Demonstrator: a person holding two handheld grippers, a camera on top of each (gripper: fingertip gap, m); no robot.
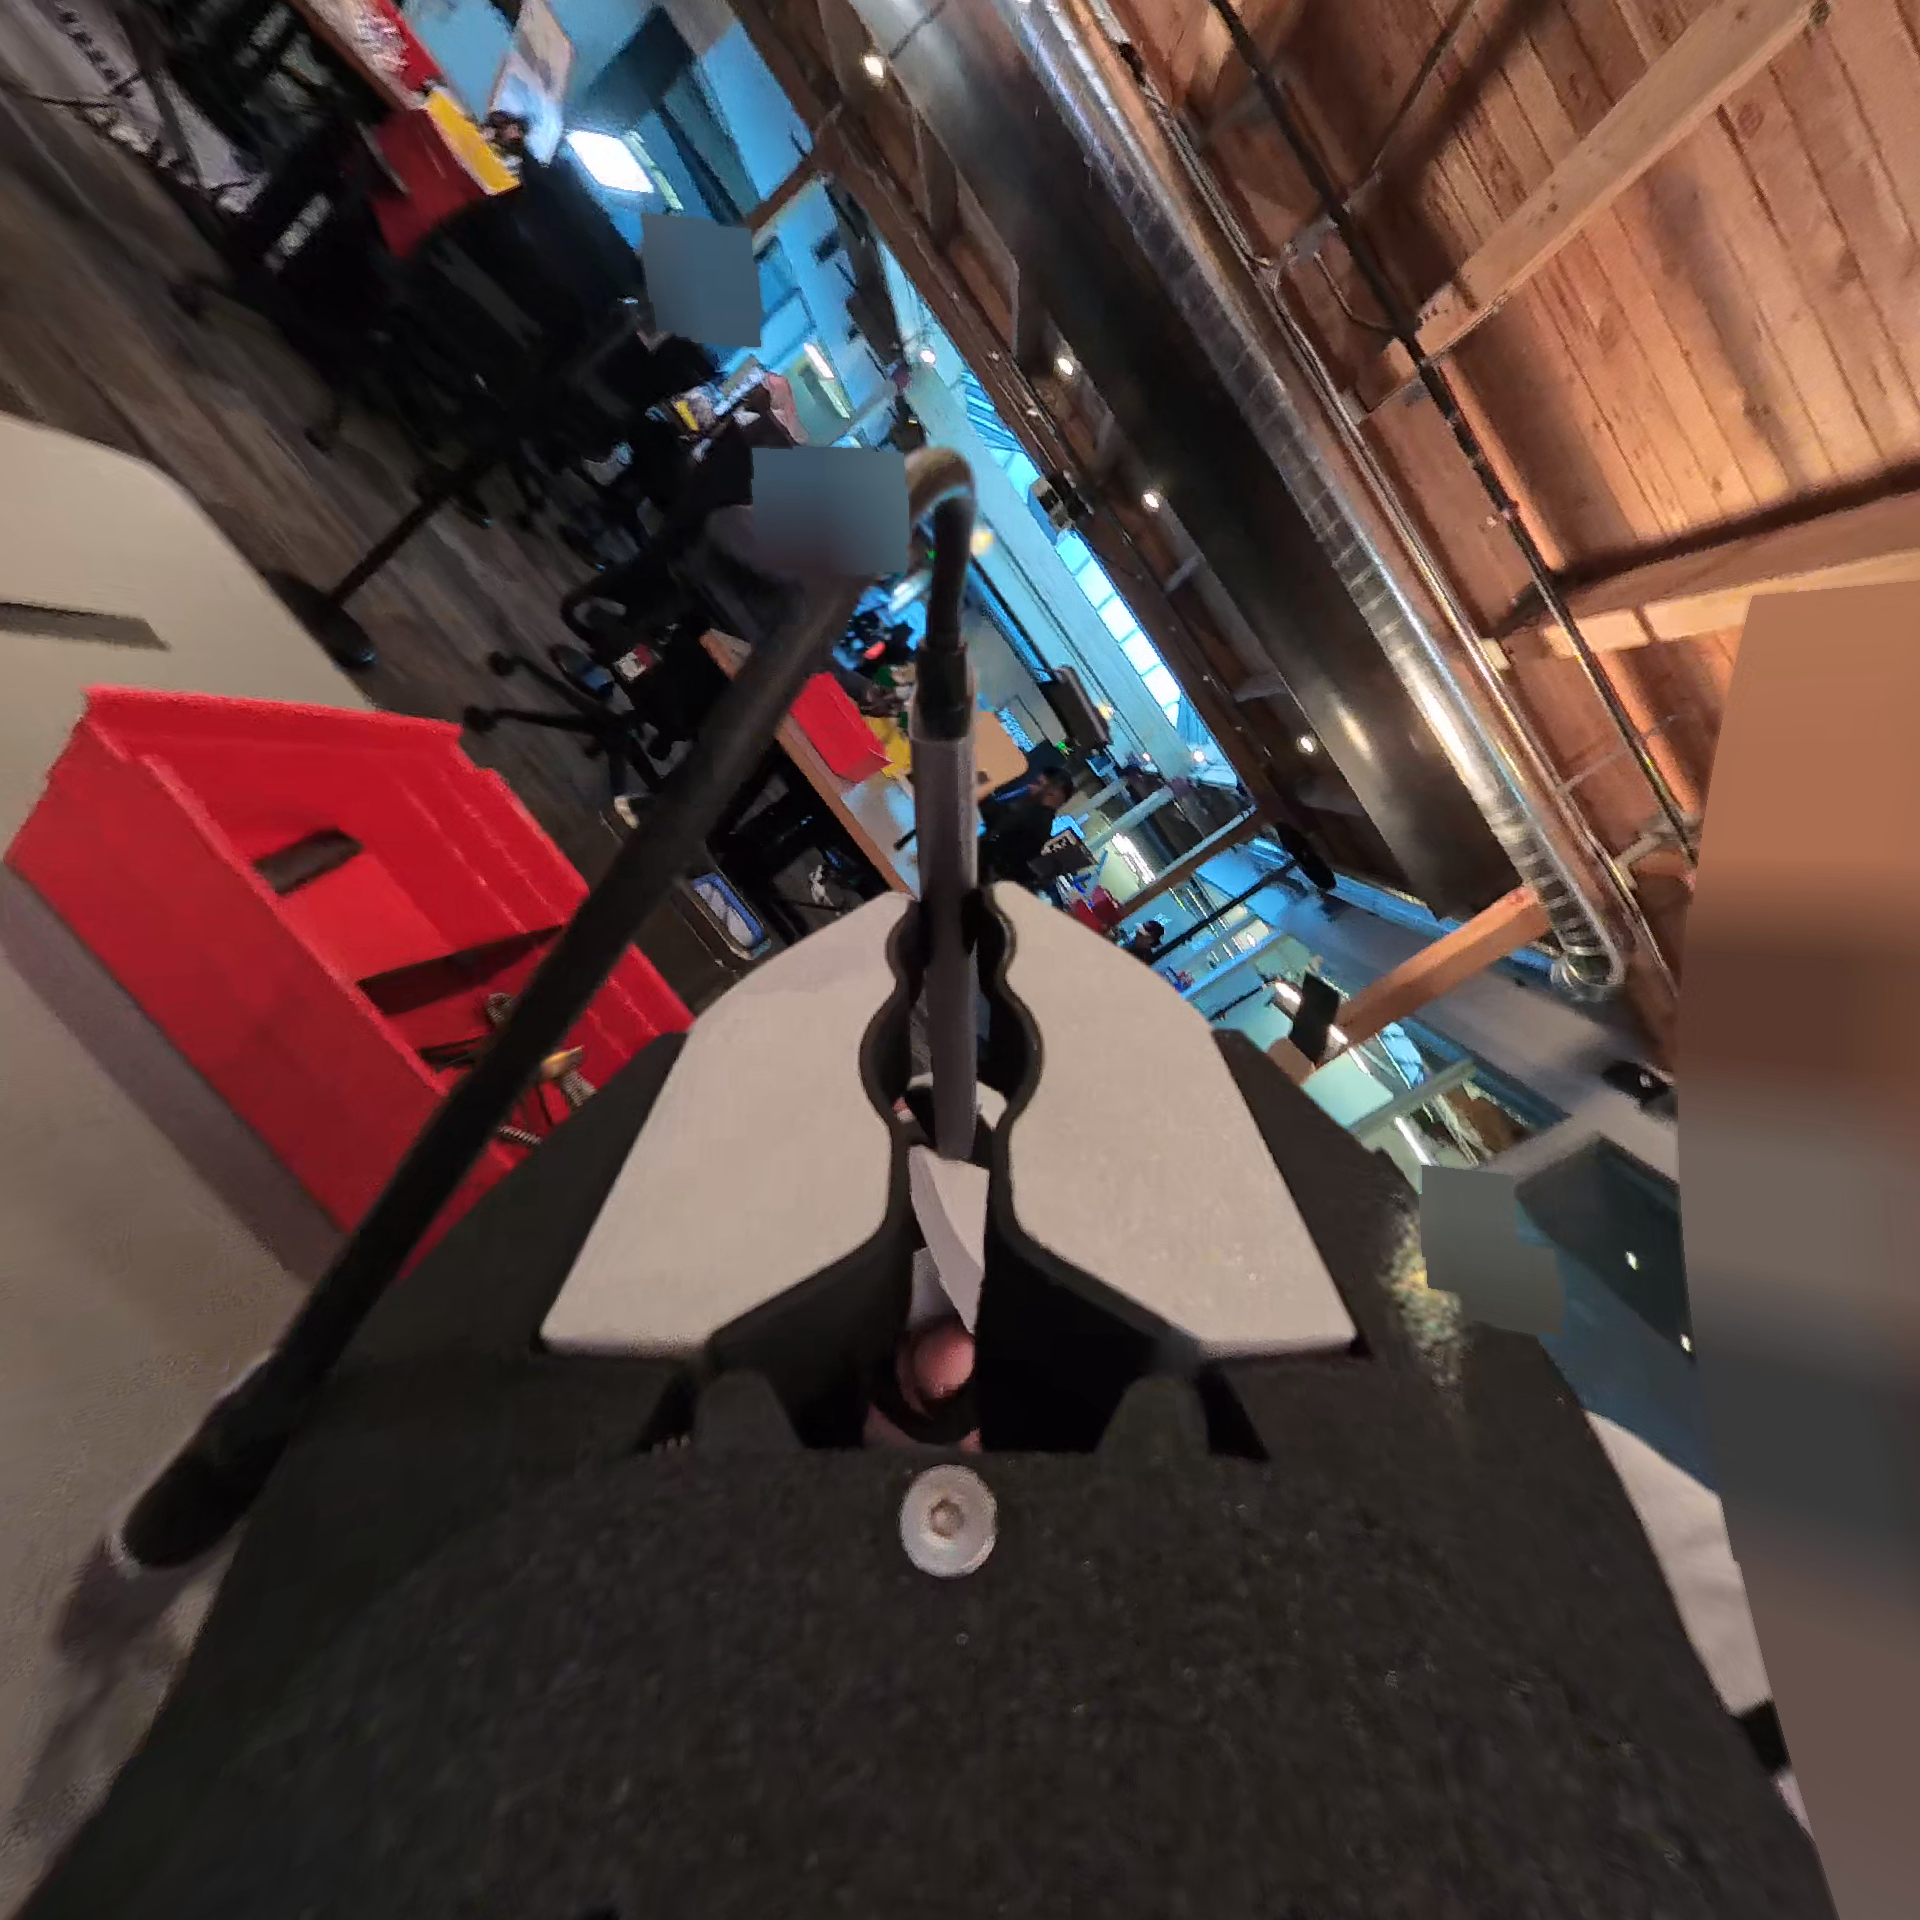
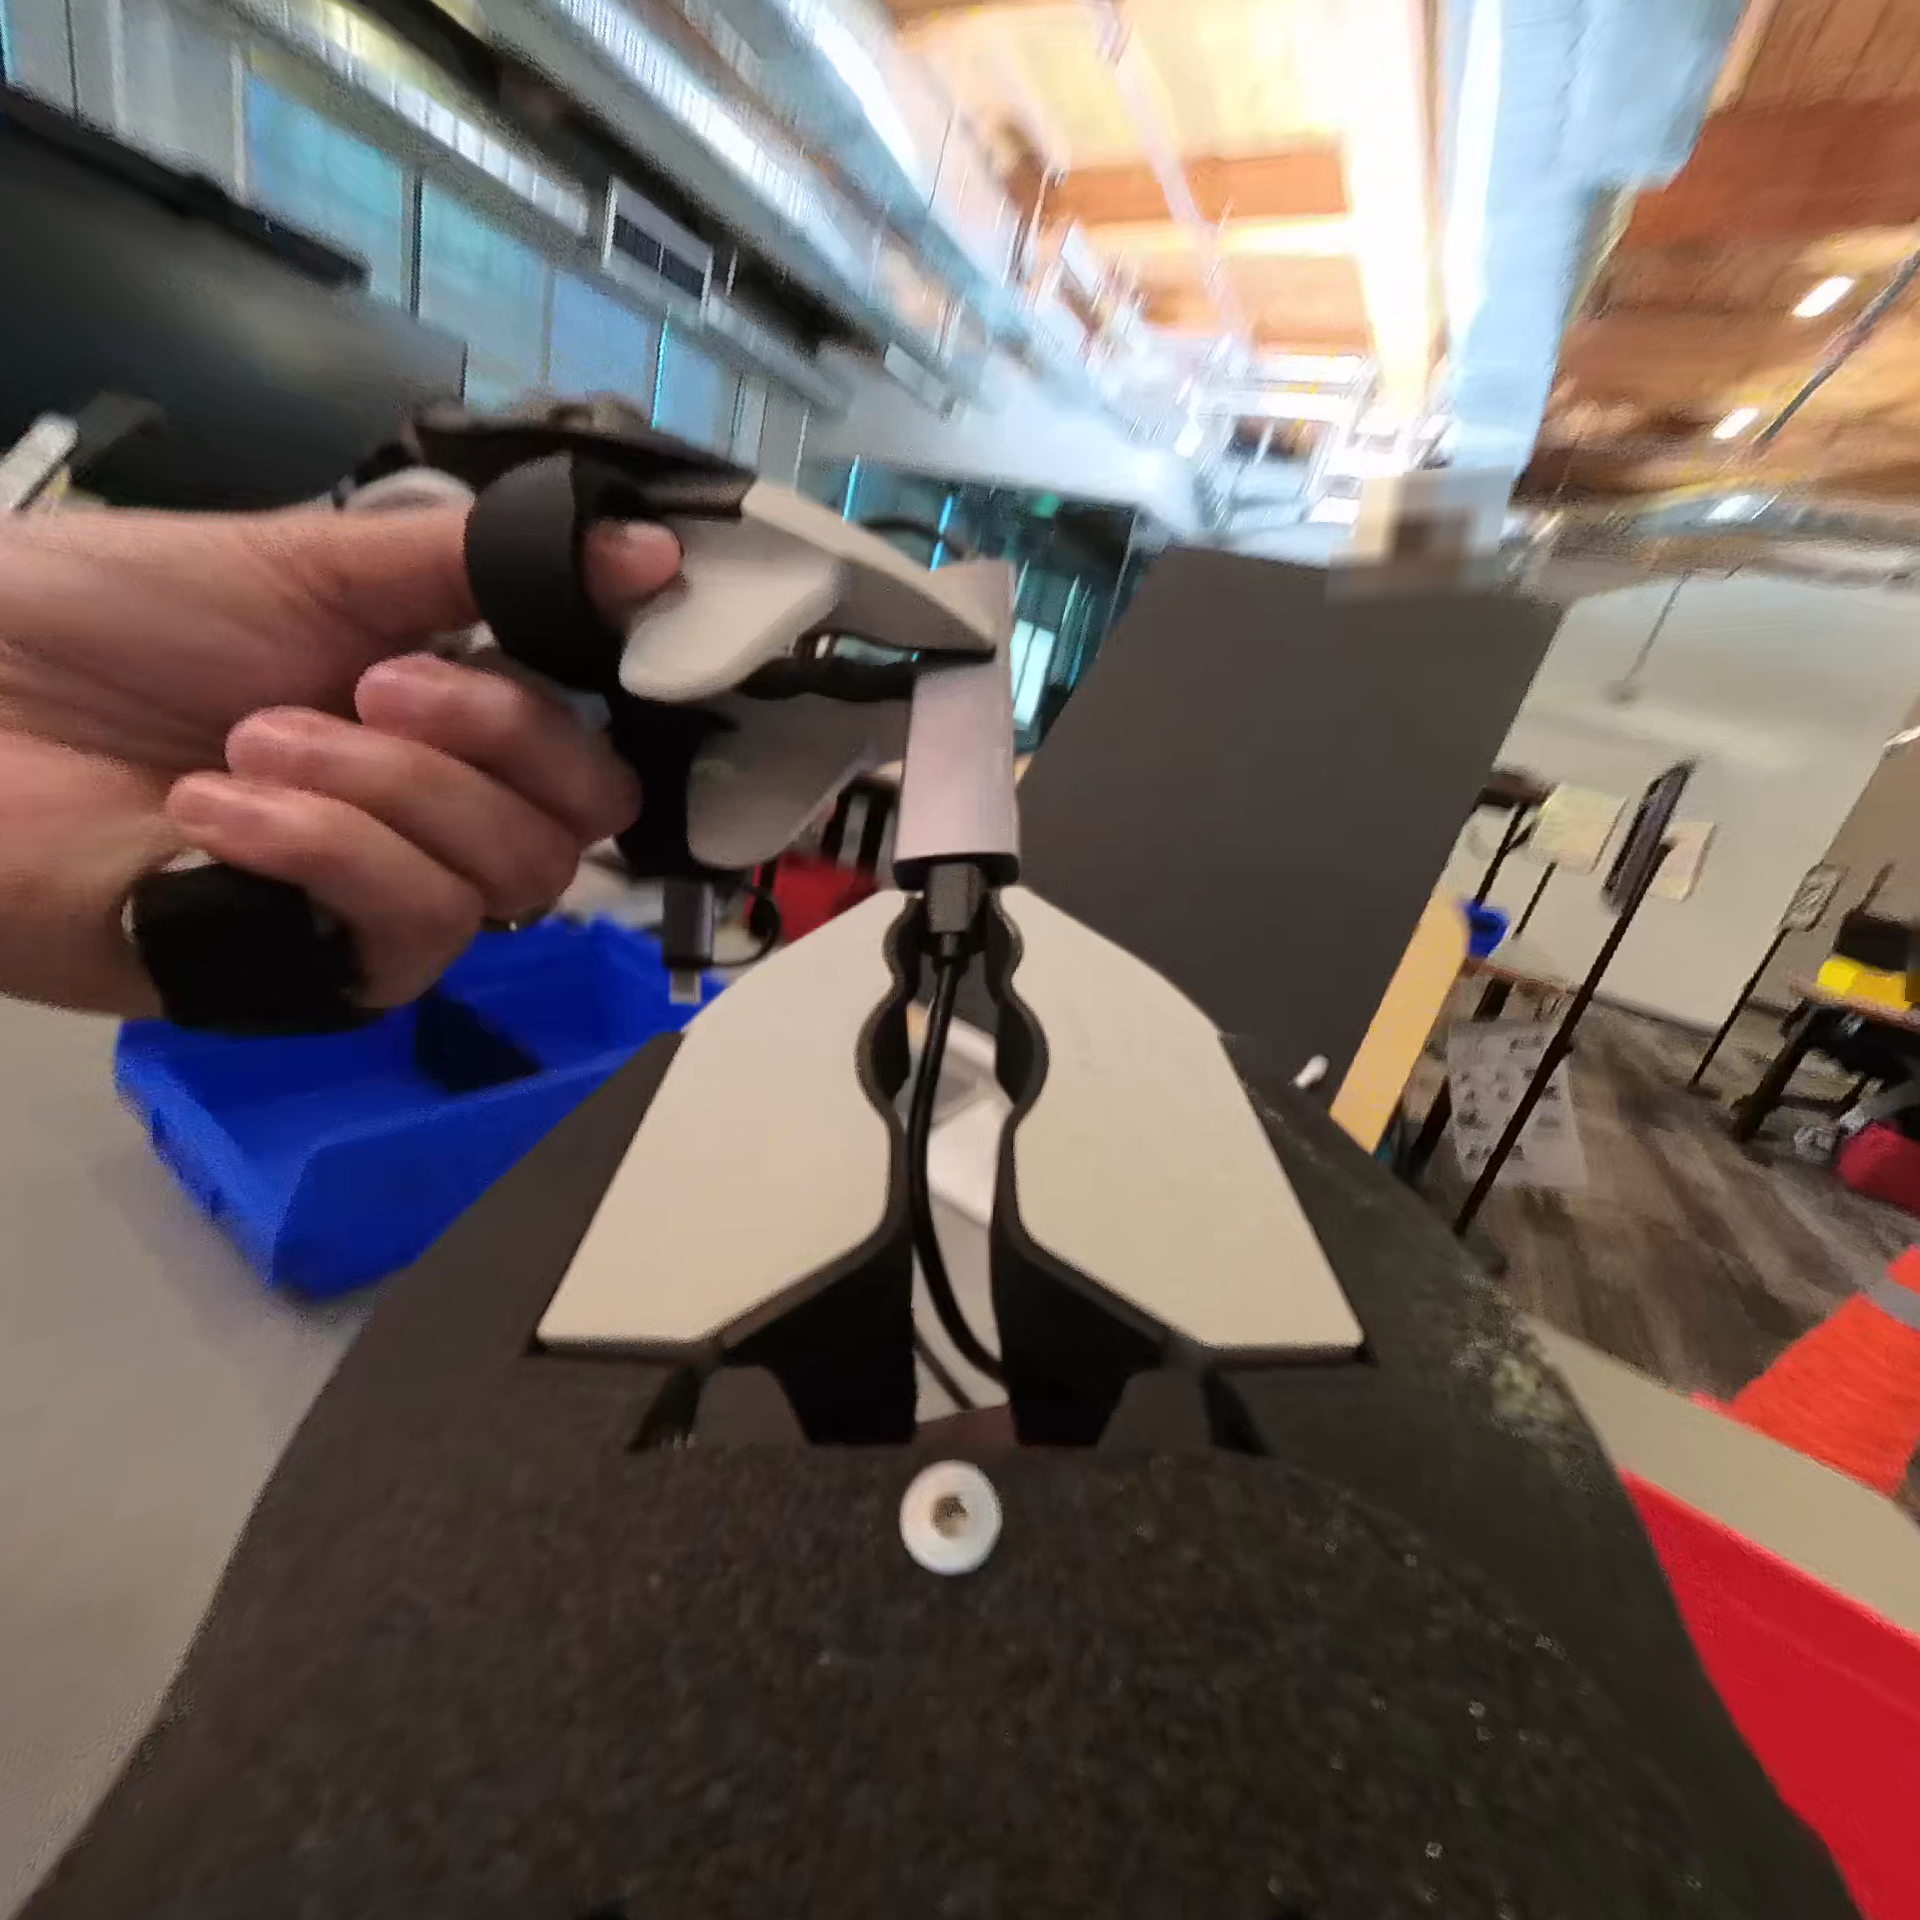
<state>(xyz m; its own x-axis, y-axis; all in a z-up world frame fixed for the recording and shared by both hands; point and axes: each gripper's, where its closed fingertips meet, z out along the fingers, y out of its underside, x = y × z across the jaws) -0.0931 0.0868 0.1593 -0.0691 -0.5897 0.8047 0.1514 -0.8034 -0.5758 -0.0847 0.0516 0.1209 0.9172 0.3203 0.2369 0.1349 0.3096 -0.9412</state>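
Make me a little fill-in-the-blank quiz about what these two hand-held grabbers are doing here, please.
1. The left gripper is shut on a slim grey ____.
2. The right gripper pinches the black ____ plugged into the adapter.
3. In the right wrist view, the bin under the person's hand is ____.
4. In the left wrist view, the bin on the table is ____.

Missing words: adapter; cable plug; blue; red
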